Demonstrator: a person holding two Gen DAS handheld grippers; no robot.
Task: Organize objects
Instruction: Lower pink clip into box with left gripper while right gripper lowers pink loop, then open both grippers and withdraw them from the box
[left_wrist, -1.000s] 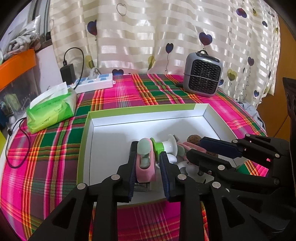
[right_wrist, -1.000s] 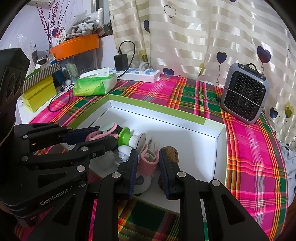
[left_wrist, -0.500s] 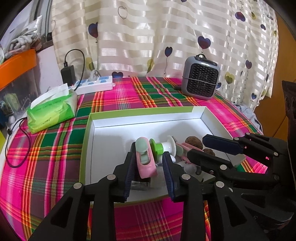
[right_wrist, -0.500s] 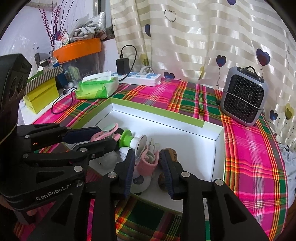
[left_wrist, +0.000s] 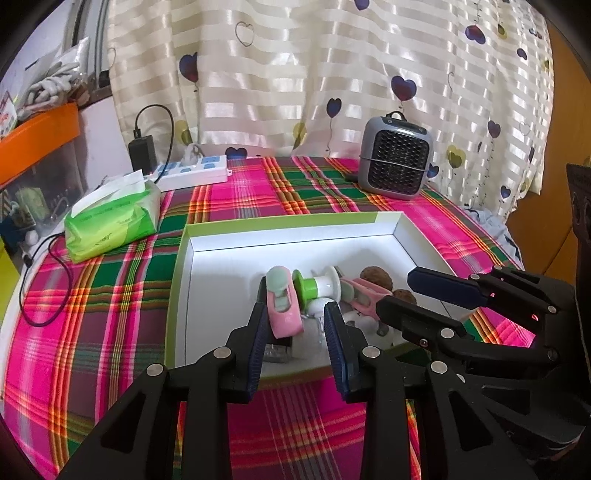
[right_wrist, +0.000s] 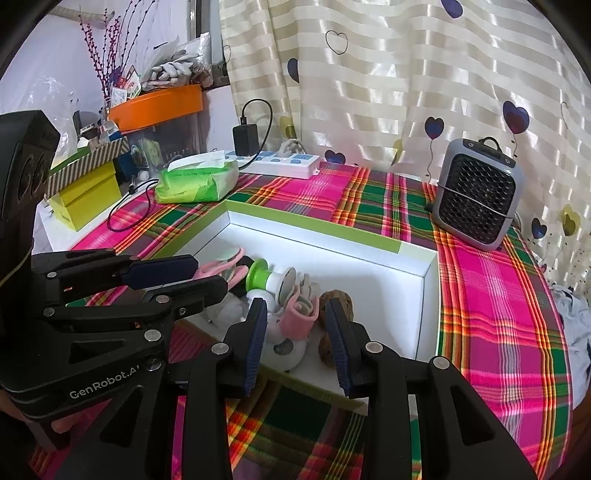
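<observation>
Left gripper (left_wrist: 297, 343): fingers stand apart over the near edge of the box (left_wrist: 295, 227). A pink clip (left_wrist: 282, 308) lies between the fingers, close to the left pad (left_wrist: 258, 343); whether that pad touches it cannot be told. A clear gap separates the clip from the right pad. Nothing is clamped.

Right gripper (right_wrist: 295, 343): fingers likewise stand apart over the near edge of the same box. A second pink clip (right_wrist: 301, 314) lies in the gap between them, with space on both sides. It is not gripped.

Box: shallow, white inside, green rim, placed on a table covered by a pink and green plaid cloth (left_wrist: 110, 314). All task items sit in its near part, bunched together:
- the two pink clips;
- a green and white spool (left_wrist: 317, 286) between the clips;
- two brown walnuts (right_wrist: 336, 301) on the right of the pile, just beside the right pad of the right gripper;
- a white round item (right_wrist: 284, 347) under the second clip; its type cannot be told.
The far half of the box floor is bare.

On the table behind the box:
- a green tissue pack (left_wrist: 110, 218) at the left;
- a white power strip (left_wrist: 195, 173) with a black charger (left_wrist: 142, 151) plugged in;
- a small grey fan (left_wrist: 395, 160) at the right.
A heart-print curtain (left_wrist: 332, 74) hangs behind the table.
</observation>
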